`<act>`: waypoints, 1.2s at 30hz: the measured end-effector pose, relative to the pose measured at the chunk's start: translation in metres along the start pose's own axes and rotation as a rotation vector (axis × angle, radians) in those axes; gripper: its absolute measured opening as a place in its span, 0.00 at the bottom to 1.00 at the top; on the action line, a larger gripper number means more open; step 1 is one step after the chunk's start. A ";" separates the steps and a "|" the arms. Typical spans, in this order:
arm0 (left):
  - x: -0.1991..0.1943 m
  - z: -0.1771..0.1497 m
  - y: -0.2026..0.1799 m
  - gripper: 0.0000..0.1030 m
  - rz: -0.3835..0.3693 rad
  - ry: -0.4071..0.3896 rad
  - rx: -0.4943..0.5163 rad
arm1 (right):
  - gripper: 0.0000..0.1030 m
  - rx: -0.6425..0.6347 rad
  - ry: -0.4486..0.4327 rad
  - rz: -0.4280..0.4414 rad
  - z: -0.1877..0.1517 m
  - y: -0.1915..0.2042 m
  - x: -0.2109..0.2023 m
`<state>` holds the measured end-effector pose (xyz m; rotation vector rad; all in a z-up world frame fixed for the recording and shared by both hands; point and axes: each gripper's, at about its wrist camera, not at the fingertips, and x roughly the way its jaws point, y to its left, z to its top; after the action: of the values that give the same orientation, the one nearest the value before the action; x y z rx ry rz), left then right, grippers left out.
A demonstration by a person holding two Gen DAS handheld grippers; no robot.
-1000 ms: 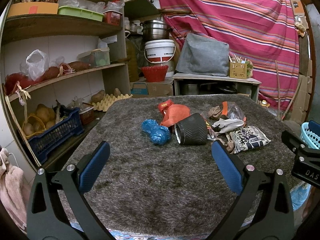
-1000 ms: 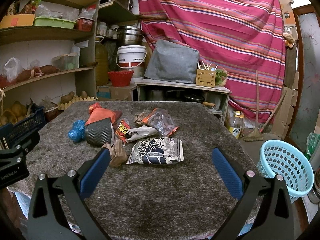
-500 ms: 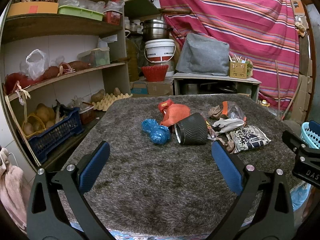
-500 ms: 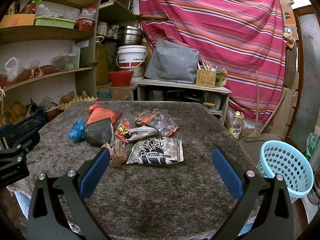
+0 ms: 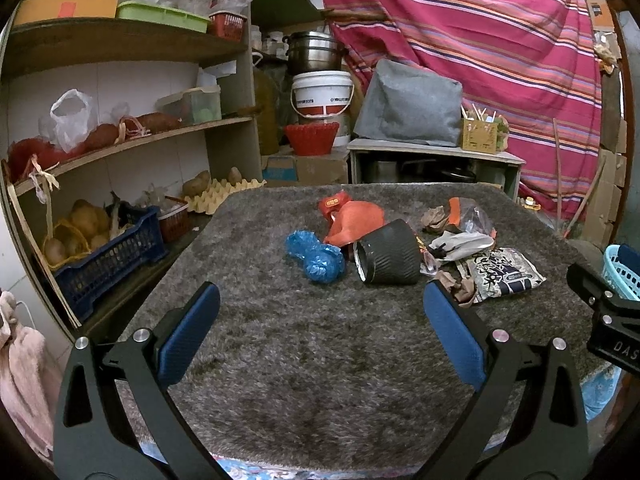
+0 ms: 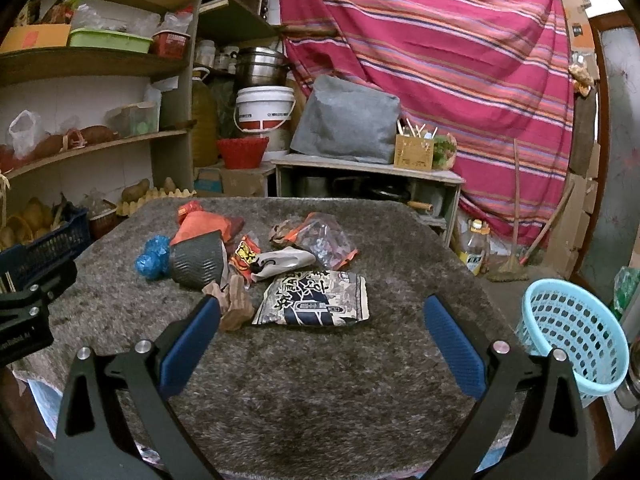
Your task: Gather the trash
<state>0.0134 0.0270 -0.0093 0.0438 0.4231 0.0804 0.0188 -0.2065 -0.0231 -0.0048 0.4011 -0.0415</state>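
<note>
Right wrist view first: the right claw (image 6: 320, 328) hangs spread wide above the near edge of the bench (image 6: 400, 400), pinching nothing. Just beyond its fingers lies the black-and-white snack packet (image 6: 314, 300), flat on the grey carpet cover. Behind it sits the whole heap of trash: a brown crumpled wrapper (image 6: 234, 302) at the left finger, a black ribbed cup (image 6: 196, 262) on its side, a blue plastic wad (image 6: 154, 258) at the far left, an orange bag (image 6: 200, 228), a red-and-yellow wrapper (image 6: 245, 254), a white wrapper (image 6: 280, 262) and a clear bag (image 6: 326, 240).

Over on the left wrist view, the left claw (image 5: 320, 312) is spread wide too, nothing between its pads, with the blue wad and the cup's open mouth straight ahead.

Off the bench's right side stands the light blue basket (image 6: 572, 344), and no trash shows inside it from here. So by my reading nothing is collected yet; every piece remains to be picked. The stuff looks light, crumpled and crinkly; the flat packet looks the hardest to get under on that shaggy pile.
</note>
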 end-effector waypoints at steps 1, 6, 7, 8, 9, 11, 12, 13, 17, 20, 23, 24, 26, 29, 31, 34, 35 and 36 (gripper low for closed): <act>0.003 0.002 0.001 0.95 0.003 0.005 -0.002 | 0.96 0.004 0.009 -0.003 0.001 0.000 0.004; 0.016 0.019 0.005 0.95 0.029 0.021 0.001 | 0.96 0.061 0.008 0.001 0.013 -0.014 0.016; 0.020 0.024 0.006 0.95 0.033 0.022 -0.001 | 0.96 0.057 -0.006 -0.008 0.019 -0.015 0.017; 0.023 0.028 0.007 0.95 0.033 0.025 -0.003 | 0.96 0.043 -0.008 -0.023 0.023 -0.015 0.018; 0.027 0.032 0.007 0.95 0.032 0.027 -0.004 | 0.96 0.024 0.003 -0.041 0.029 -0.014 0.021; 0.036 0.042 0.008 0.95 0.043 0.030 0.000 | 0.96 0.009 0.020 -0.054 0.041 -0.014 0.028; 0.041 0.046 0.008 0.95 0.046 0.031 0.002 | 0.96 0.010 0.025 -0.053 0.045 -0.016 0.031; 0.047 0.051 0.008 0.95 0.052 0.031 0.006 | 0.96 0.013 0.036 -0.049 0.052 -0.018 0.039; 0.069 0.065 0.011 0.95 0.062 0.040 0.000 | 0.96 0.002 0.068 -0.063 0.069 -0.022 0.066; 0.090 0.068 0.014 0.95 0.068 0.056 -0.008 | 0.96 -0.005 0.087 -0.069 0.069 -0.025 0.085; 0.108 0.061 0.020 0.95 0.080 0.081 -0.015 | 0.96 -0.004 0.111 -0.066 0.059 -0.028 0.102; 0.114 0.056 0.022 0.95 0.079 0.096 -0.018 | 0.97 -0.006 0.122 -0.074 0.054 -0.028 0.108; 0.125 0.049 0.025 0.95 0.073 0.128 -0.018 | 0.97 -0.014 0.147 -0.075 0.052 -0.027 0.116; 0.138 0.040 0.024 0.95 0.072 0.151 -0.002 | 0.96 -0.028 0.135 -0.083 0.053 -0.023 0.120; 0.145 0.036 0.022 0.95 0.079 0.149 0.013 | 0.96 -0.034 0.126 -0.097 0.051 -0.021 0.122; 0.155 0.031 0.021 0.95 0.074 0.158 0.025 | 0.96 -0.025 0.146 -0.080 0.046 -0.022 0.133; 0.160 0.030 0.020 0.95 0.073 0.167 0.027 | 0.96 -0.021 0.153 -0.077 0.045 -0.023 0.136; 0.164 0.030 0.019 0.95 0.070 0.174 0.028 | 0.97 -0.012 0.159 -0.070 0.043 -0.024 0.140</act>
<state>0.1737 0.0597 -0.0483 0.0797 0.5966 0.1476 0.1639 -0.2363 -0.0375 -0.0274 0.5597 -0.1094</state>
